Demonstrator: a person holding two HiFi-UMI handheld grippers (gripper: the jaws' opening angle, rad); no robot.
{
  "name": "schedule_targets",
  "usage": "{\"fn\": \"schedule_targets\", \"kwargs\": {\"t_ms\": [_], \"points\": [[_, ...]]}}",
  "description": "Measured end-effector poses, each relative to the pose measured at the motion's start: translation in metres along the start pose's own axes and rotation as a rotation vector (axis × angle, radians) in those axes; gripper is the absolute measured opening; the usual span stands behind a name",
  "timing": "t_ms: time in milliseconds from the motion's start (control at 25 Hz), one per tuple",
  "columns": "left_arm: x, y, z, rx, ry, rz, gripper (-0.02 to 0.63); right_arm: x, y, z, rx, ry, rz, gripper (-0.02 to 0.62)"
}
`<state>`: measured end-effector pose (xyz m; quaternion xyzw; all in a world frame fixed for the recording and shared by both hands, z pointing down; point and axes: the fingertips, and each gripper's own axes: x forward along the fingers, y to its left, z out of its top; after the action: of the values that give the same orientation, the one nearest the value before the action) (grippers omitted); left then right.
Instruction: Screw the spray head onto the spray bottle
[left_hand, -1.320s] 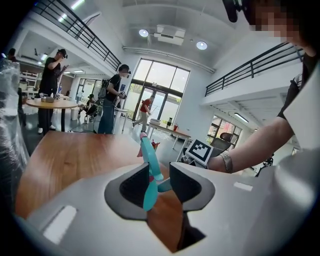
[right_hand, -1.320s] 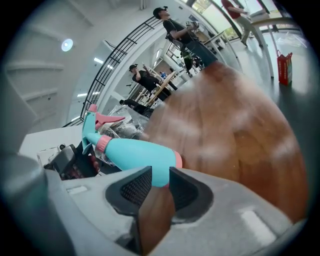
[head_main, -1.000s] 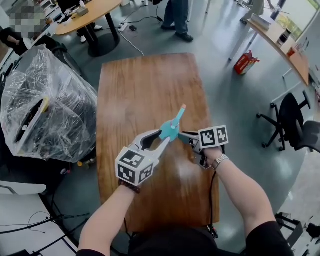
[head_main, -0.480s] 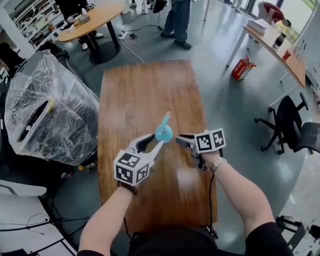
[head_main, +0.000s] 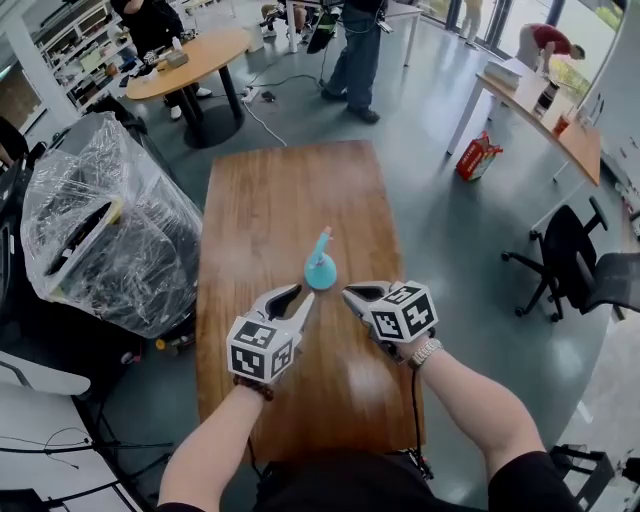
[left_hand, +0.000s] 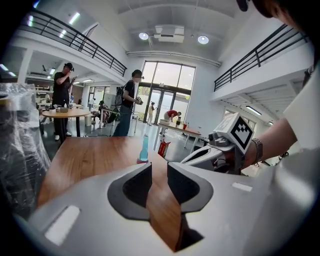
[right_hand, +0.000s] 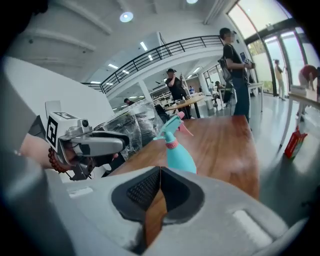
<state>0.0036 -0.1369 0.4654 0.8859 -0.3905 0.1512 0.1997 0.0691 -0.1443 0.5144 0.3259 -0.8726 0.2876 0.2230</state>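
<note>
- the spray bottle (head_main: 320, 271), spray head (head_main: 323, 240) on, stands on the counter (head_main: 262, 190) just ahead of both hand-held grippers; a nudge from us could topple it.
- the left hand-held gripper (head_main: 301, 295) is empty, its jaws just narrowed but slightly apart; the right hand-held gripper (head_main: 352, 293) has just clenched on nothing.

The person wears a black short-sleeved top (head_main: 540, 478), a metal wristwatch (head_main: 427, 351) on the right wrist and a string of dark red beads (head_main: 250, 387) on the left. The left gripper (head_main: 298, 297) and the right gripper (head_main: 352, 294) are pale grey plastic, each with curved, beak-like jaws lined by black ribbed pads (right_hand: 142, 189) and a white cube (head_main: 257, 349) printed with black square markers at the back. A thin black cable (head_main: 414, 405) runs down from the right one.
</note>
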Motion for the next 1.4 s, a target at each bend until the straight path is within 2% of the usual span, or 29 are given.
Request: {"fn": "schedule_targets", "kwargs": {"t_ms": [280, 520, 840, 1080, 1400], "points": [[-0.023, -0.025, 0.001, 0.023, -0.037, 0.055, 0.014, -0.025, 0.034, 0.006, -0.150, -0.068, -0.082, -0.006], [-0.043, -0.045, 0.000, 0.060, -0.044, 0.081, 0.014, -0.045, 0.065, 0.012, -0.194, -0.132, -0.116, -0.006], [-0.074, -0.060, -0.005, 0.125, -0.059, 0.048, 0.014, -0.063, 0.102, 0.005, -0.192, -0.176, -0.192, -0.008], [-0.100, -0.075, -0.011, 0.157, -0.060, -0.006, 0.014, -0.073, 0.134, -0.003, -0.197, -0.197, -0.242, -0.008], [-0.125, -0.086, -0.019, 0.189, -0.070, -0.030, 0.014, -0.088, 0.160, -0.014, -0.200, -0.219, -0.294, -0.008]]}}
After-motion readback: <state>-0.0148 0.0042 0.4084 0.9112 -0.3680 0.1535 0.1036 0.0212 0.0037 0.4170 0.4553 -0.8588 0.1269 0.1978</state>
